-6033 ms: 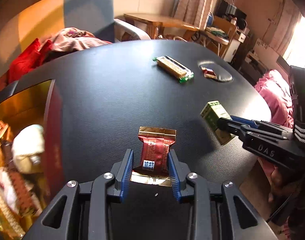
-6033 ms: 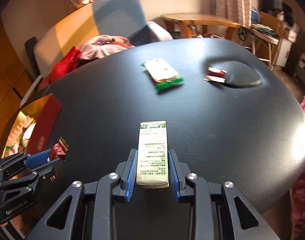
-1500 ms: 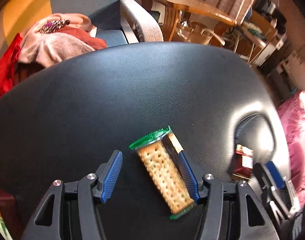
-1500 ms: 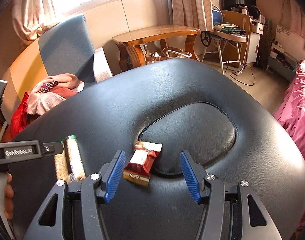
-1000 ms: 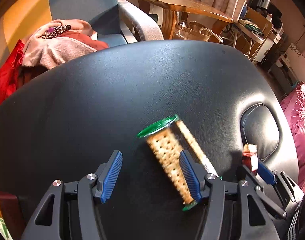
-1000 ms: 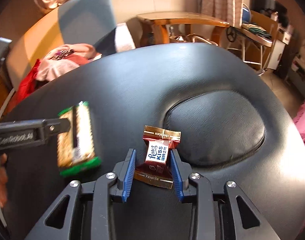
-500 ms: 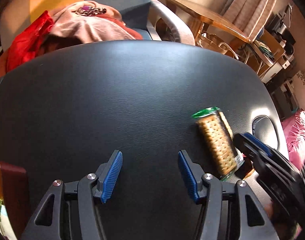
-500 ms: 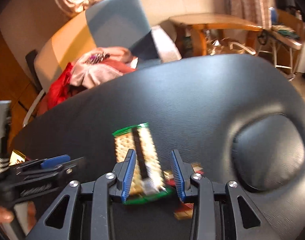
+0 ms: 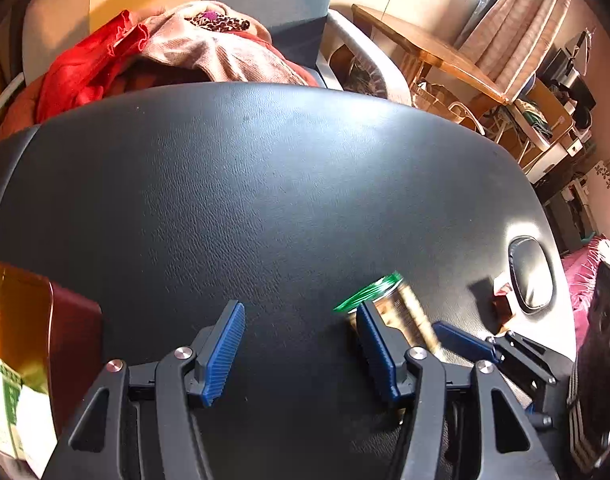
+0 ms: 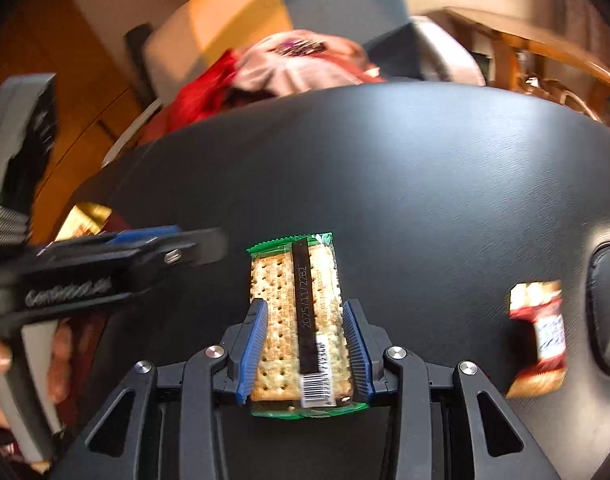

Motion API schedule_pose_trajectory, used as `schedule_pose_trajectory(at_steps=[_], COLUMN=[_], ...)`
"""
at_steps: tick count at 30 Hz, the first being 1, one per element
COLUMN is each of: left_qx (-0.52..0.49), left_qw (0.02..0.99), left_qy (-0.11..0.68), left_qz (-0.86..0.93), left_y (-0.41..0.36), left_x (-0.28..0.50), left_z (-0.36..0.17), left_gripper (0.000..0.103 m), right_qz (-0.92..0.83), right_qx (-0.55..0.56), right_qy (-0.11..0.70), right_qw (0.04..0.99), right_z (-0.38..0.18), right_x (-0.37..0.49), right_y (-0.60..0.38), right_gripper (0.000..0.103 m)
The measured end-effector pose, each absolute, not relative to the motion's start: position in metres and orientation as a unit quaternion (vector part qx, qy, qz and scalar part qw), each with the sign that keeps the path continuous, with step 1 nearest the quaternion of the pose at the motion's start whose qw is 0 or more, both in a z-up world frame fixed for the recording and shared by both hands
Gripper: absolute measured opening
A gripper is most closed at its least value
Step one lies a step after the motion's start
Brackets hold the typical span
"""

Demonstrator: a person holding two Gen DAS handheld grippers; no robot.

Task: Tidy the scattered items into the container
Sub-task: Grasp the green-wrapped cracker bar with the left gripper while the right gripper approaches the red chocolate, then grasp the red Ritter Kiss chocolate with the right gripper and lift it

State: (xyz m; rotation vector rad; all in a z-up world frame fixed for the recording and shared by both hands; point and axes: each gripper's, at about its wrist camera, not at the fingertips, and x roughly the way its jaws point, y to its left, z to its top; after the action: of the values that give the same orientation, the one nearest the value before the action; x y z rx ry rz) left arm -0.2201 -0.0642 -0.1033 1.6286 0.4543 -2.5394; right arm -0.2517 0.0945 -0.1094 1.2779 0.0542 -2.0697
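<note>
Between the blue pads of the right gripper sits the cracker packet, clamped on both long sides with its green-edged far end pointing away over the black padded table. To the right of that gripper, near an oval recess in the table, lies a red-and-gold candy, apart from the fingers. The left gripper hangs over bare table with its jaws spread wide and nothing between them; the cracker packet shows just beyond its right finger. The container, a dark red box with gold lining, stands at the table's left edge, close beside the left gripper.
</note>
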Motion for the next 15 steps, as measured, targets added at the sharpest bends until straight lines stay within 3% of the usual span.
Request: schedule_pose_trajectory(at_steps=[3, 6, 9, 15], left_qx=[0.541, 0.549, 0.556, 0.563], left_qw=[0.041, 0.038, 0.045, 0.058], left_qy=[0.147, 0.15, 0.137, 0.116], left_qz=[-0.827, -0.821, -0.819, -0.816], left_y=[-0.055, -0.041, -0.028, -0.009], left_x=[-0.219, -0.224, -0.23, -0.242], left_z=[-0.106, -0.107, -0.108, -0.112], left_gripper=[0.06, 0.06, 0.06, 0.06], right_qz=[-0.826, -0.86, -0.876, -0.865], right_qx=[0.474, 0.451, 0.445, 0.47], right_qy=[0.032, 0.028, 0.02, -0.005], right_qw=[0.304, 0.236, 0.184, 0.176], right_z=[-0.102, -0.096, -0.097, -0.111], right_x=[-0.244, -0.247, -0.254, -0.265], right_y=[0.11, 0.142, 0.172, 0.203], right_gripper=[0.041, 0.051, 0.054, 0.055])
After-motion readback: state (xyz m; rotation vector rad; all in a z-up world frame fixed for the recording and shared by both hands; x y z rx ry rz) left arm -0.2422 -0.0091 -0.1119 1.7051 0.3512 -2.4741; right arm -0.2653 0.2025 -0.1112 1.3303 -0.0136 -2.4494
